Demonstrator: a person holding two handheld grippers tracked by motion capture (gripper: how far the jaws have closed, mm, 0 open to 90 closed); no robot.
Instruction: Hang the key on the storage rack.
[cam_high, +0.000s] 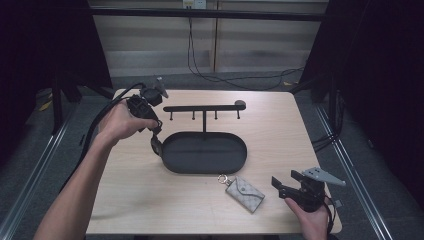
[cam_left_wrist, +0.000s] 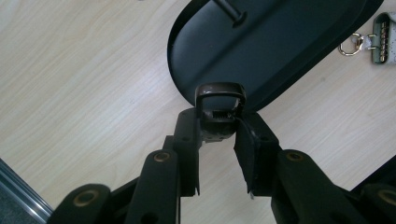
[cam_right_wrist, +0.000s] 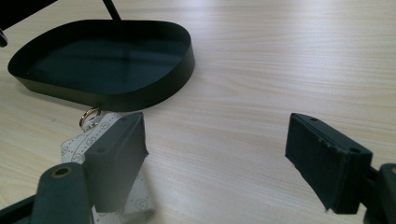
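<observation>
A pale wooden bench spans the middle of the high view, a person's forearms entering from the bottom edge. At centre sits a black oval tray with a thin post rising from its back rim to a bar of hooks. At lower right of centre, just in front of the tray, a small grey patterned key pouch lies flat, its metal ring pointing toward the tray. At upper left, the left claw is clenched on a small dark brown loop-topped fob beside the tray's left end; in the left gripper view the fob hangs over the rim. At lower right, the right claw stands released and empty, jaws spread wide, near the pouch. The pouch looks light, soft and flat, probably best pinched across its edge or by the ring. The fob appears small, stiff and smooth, likely to slip from a shallow grip.
</observation>
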